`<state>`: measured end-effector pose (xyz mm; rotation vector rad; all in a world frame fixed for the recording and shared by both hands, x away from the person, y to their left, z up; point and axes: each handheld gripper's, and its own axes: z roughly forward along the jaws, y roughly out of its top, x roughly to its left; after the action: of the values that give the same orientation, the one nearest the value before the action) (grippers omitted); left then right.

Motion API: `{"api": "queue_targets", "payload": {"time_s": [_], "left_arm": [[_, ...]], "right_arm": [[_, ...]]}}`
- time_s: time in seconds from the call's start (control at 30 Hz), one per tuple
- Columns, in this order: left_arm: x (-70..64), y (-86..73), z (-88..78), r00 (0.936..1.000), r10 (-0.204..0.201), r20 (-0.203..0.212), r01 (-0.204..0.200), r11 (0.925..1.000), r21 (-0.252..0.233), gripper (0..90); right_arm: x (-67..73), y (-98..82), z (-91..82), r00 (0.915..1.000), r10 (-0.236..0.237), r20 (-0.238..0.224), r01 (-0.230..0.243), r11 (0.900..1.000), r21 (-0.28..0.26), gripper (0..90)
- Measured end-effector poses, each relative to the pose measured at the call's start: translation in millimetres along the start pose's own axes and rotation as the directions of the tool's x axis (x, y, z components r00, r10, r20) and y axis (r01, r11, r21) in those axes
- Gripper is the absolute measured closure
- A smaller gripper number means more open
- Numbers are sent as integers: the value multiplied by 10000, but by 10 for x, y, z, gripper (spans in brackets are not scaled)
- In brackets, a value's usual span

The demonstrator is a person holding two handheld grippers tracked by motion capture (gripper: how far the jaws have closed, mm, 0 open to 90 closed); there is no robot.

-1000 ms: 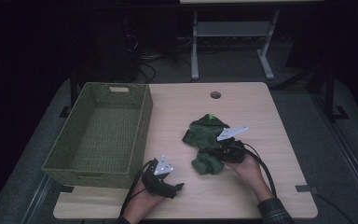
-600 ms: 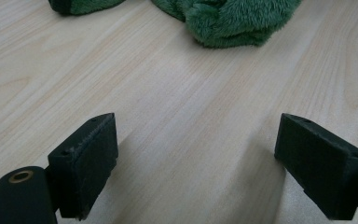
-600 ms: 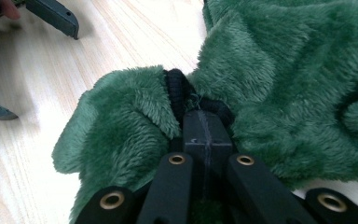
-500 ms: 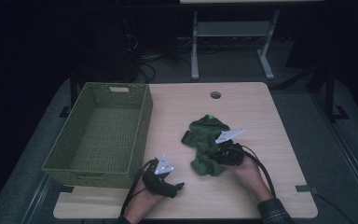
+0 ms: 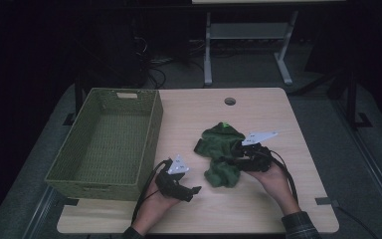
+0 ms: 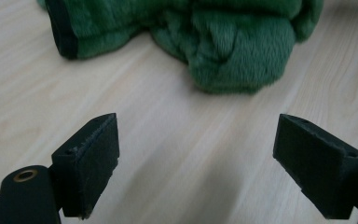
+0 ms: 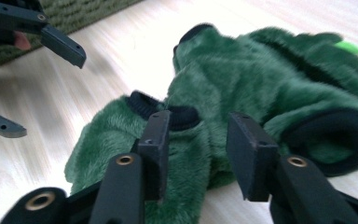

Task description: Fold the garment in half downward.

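Green fleece garment (image 7: 261, 88) lies between the right gripper (image 7: 199, 140) fingers, just parting – it may slip free; left gripper (image 6: 209, 154) fingers gape empty.

Green fleece garment (image 5: 221, 154) sits mid-desk (image 5: 278, 209), right claw (image 5: 235, 158) at it, left claw (image 5: 195, 191) near the basket (image 5: 104, 144).

Left claw (image 5: 191, 191): black body with a grey three-cornered plate on top and a black cable trailing from it. Its two jaws are flat black blocks with a matte, finely grained face and small screw holes; a brass-ringed hole marks the arm behind one jaw. Right claw (image 5: 235, 155): the same black build, grey plate and looping black cable, with brass-ringed pivots on both jaw arms. A dark checked sleeve (image 5: 301, 226) covers the right forearm.
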<state>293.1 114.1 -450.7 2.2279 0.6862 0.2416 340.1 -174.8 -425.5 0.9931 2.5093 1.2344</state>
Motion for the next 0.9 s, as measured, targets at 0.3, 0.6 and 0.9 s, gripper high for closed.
{"api": "queue_targets", "payload": {"time_s": [0.3, 0.6, 0.9], "left_arm": [[122, 336, 48, 9995, 276, 180, -275, 9996, -94, 171], [299, 700, 88, 9987, 509, -68, -512, 9980, -362, 247], [580, 981, 150, 9979, 446, -478, -477, 9967, -664, 332]], "right_arm": [[-146, 113, -129, 9994, 183, 299, -174, 9993, -318, 509], [-289, 286, -164, 9979, 230, 606, -203, 9988, -452, 515], [-489, 396, -136, 9947, 475, 912, -430, 9978, -509, 517]]}}
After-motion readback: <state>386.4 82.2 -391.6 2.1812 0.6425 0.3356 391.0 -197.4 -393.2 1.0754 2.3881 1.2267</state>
